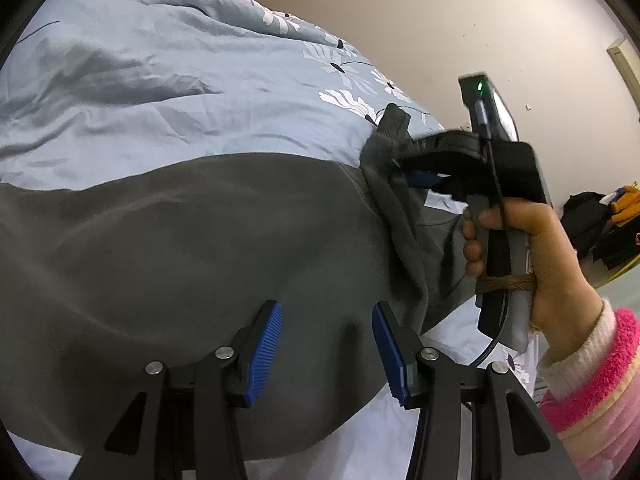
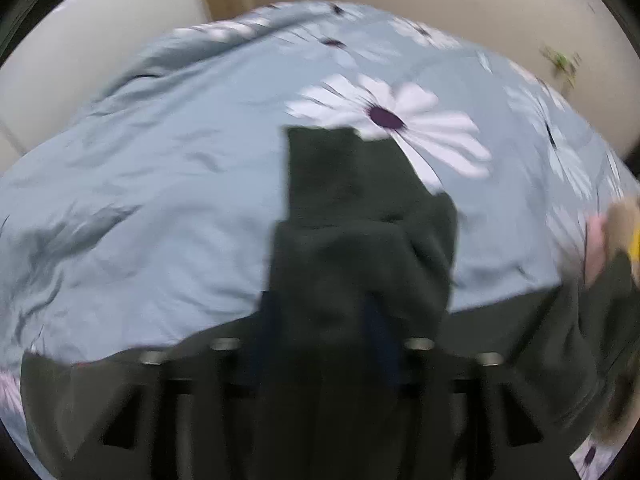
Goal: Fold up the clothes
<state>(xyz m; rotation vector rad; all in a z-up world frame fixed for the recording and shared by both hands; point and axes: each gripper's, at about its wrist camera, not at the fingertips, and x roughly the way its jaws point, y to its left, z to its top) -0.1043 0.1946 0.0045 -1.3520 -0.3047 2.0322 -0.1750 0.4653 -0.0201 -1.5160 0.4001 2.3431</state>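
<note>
Garment: a dark grey garment (image 1: 192,240) lies spread flat across the near part of the bed, its far edge running straight across the bedspread.
Sleeve: a grey sleeve (image 1: 390,136) at the garment's right side is lifted off the bed; in the right wrist view it (image 2: 352,216) drapes up and over the tool's fingers, its cuffed end towards the far side of the bed.
Bed: covered by a pale blue bedspread (image 1: 160,80) printed with white daisies, rumpled on the left.
Left tool (image 1: 326,340): hovers over the flat grey cloth, blue ribbed pads spread apart, nothing between them.
Right tool (image 1: 404,168): pinching the sleeve; the cloth passes between its black fingers, and a blue pad shows just beneath the fabric. Its own view is blurred.
Right hand (image 1: 520,248): wrapped round the tool's handle, with a pink fuzzy cuff (image 1: 600,360) at the wrist.
Background: a plain beige wall (image 1: 440,8) behind the bed; a heap of dark clothes (image 1: 596,216) lies at the far right.
</note>
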